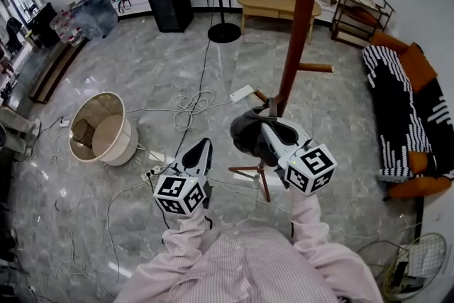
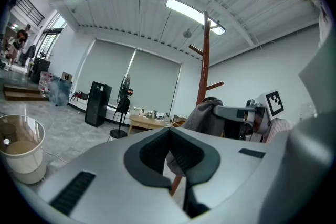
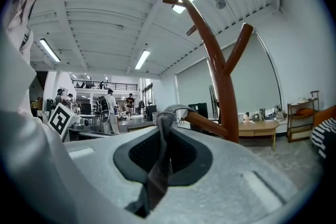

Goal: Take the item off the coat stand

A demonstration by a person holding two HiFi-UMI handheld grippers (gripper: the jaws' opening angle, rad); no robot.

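One brown coat stand (image 1: 298,25) is being shown upright on the floor (image 1: 142,74), its pole running out of the top of the head view. One grey cloth item (image 1: 248,133) is being carried on a low peg (image 3: 207,122) of the stand, close beside the pole, with its bulk hanging below the peg on the person's side. Its strap (image 3: 157,165) is being stretched lengthwise along the right gripper's jaws, from near the camera out past the tips and up to the peg, over which it is looped. The right gripper (image 1: 272,128) is being clenched on that strap, with the band being pinched flat between the two dark pads (image 3: 134,157). The left gripper (image 1: 203,147) is being held just left of the item and apart from it, jaws pressed together with nothing between them. The item is lying ahead of its tips, to the right. Two grippers, one stand, one item and one strap are being counted.
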